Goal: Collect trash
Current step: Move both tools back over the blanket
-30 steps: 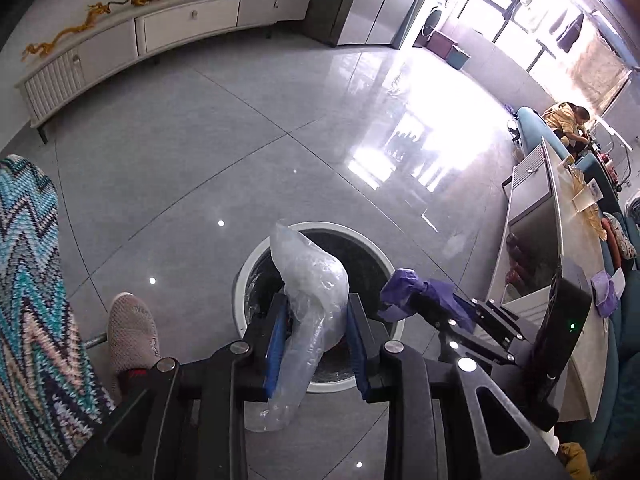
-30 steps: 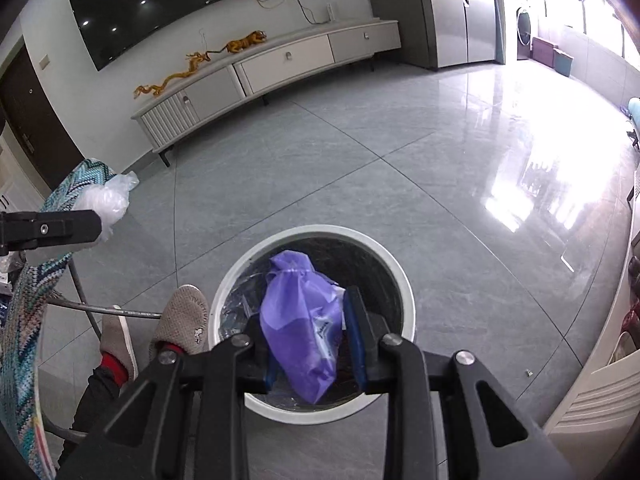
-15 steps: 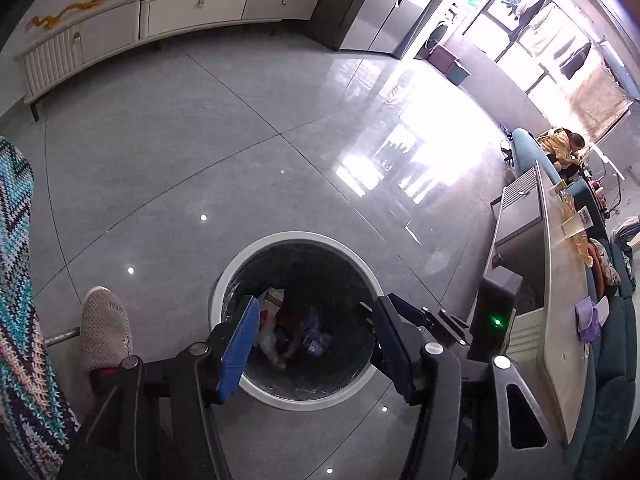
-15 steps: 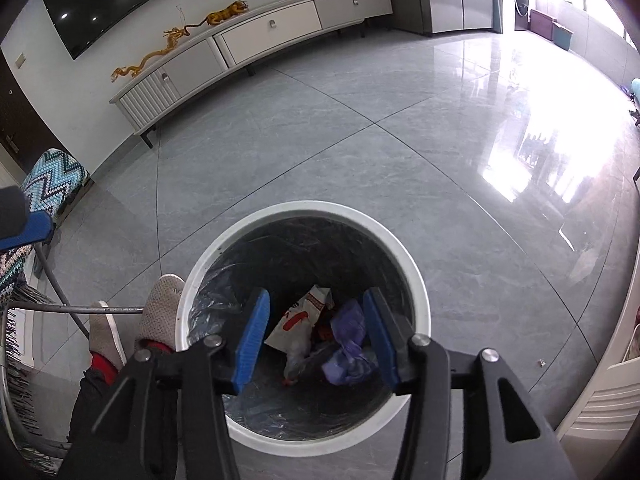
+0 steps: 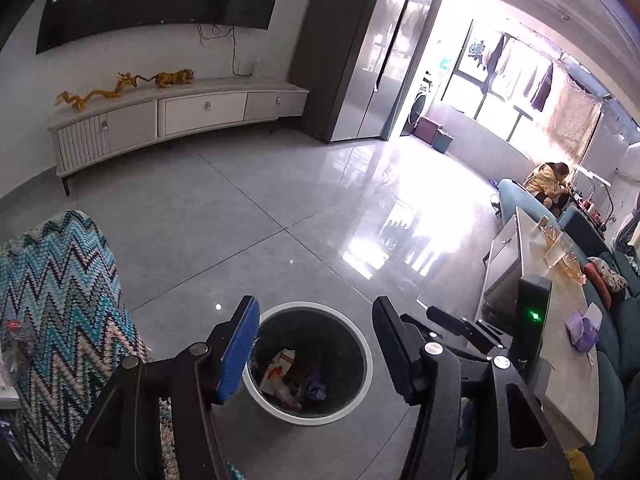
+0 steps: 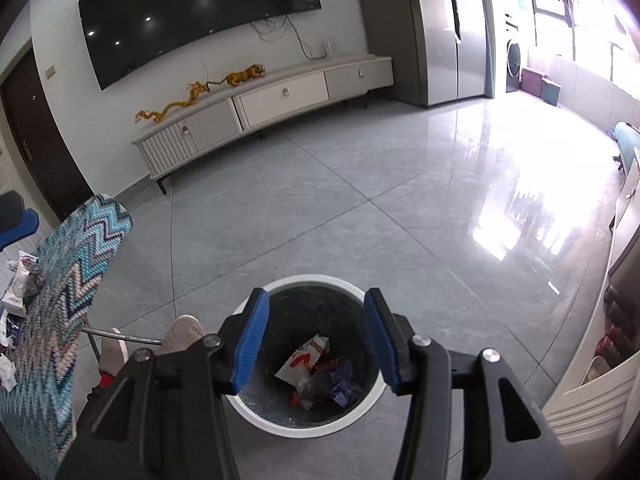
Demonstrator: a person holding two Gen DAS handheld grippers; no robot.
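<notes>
Trash bin, round with a white rim and dark liner, sits on the grey tiled floor, lower centre of both frames. Inside it: a white-and-red carton, a crumpled purple bag, and some clear plastic.

Right hand-held gripper sits above the bin mouth, blue pads spread wide, nothing between them. Left hand-held gripper is the same: jaws wide, empty, bin framed between the fingers.

Left of the bin is a zigzag-knit chair cover; a beige slipper is just beside the rim. More litter lies at the far left edge. White TV cabinet runs along the back wall, with a wall TV above it. A long table is at right in the left wrist view.
</notes>
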